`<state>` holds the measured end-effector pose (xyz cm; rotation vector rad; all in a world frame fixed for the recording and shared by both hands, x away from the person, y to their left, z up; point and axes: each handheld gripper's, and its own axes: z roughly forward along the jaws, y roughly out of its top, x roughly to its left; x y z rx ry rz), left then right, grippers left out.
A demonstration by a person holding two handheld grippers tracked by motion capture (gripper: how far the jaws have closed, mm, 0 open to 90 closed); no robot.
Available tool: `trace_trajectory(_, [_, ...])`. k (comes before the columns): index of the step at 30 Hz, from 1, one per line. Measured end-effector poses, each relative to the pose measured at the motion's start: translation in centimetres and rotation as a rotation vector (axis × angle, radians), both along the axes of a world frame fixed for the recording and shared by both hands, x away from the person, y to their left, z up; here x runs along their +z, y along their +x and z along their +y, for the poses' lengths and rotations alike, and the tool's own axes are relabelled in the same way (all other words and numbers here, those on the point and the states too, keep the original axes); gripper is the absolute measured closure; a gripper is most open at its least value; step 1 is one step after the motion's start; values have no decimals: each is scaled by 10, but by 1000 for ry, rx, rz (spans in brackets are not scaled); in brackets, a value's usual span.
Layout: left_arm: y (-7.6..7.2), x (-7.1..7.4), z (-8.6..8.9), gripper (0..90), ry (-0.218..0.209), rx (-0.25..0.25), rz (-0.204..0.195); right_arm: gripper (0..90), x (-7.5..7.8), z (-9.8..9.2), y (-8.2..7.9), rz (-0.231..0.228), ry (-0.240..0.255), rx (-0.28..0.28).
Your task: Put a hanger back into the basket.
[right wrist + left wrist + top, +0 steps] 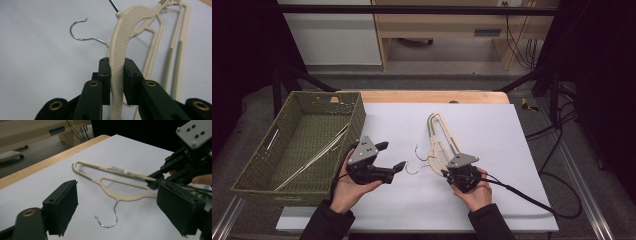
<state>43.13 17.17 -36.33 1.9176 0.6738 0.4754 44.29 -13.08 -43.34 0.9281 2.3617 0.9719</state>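
Two hangers [439, 142] lie on the worktop [492, 130]. R gripper [451, 173] clamps the top one; L gripper [391, 156] hangs wide, empty, near basket [302, 140].

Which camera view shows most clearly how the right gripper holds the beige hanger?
The right gripper view: the right gripper clamps the beige hanger between its pads. The high view shows it small; the left gripper view only sideways.

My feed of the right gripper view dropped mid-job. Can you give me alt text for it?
The right gripper has its two black jaws clamped on the textured arm of a beige plastic clothes hanger over the white table sheet. A second beige hanger lies beneath it to the right, and a silver wire hook curls at upper left.
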Motion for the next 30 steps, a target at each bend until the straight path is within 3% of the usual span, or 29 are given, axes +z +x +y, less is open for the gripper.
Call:
trace_trajectory(5, [-8, -7, 7, 159, 17, 14, 6, 804, 12, -15, -3, -31, 0, -42])
trace_trajectory(7, [-8, -8, 7, 159, 3, 16, 1, 818, 17, -26, -3, -54, 3, -72])
trace_trajectory(11, [-6, -13, 7, 149, 3, 12, 20, 832, 23, -38, -3, -77, 6, -113])
trace_trajectory(15, [-3, -19, 8, 135, 0, 14, 46, 863, 28, -57, -2, -87, 41, -162])
trace_trajectory(18, [-2, -22, 7, 121, 6, 10, 55, 869, 31, -66, -3, -109, 24, -176])
trace_trajectory(23, [-2, -23, 6, 105, 6, 5, 55, 869, 37, -66, -8, -94, 85, -126])
trace_trajectory(26, [-3, -22, 6, 96, 5, 2, 54, 869, 42, -59, -12, -87, 123, -60])
trace_trajectory(30, [-5, -21, 4, 76, 15, -11, 46, 869, 46, -40, -21, -47, 173, 87])
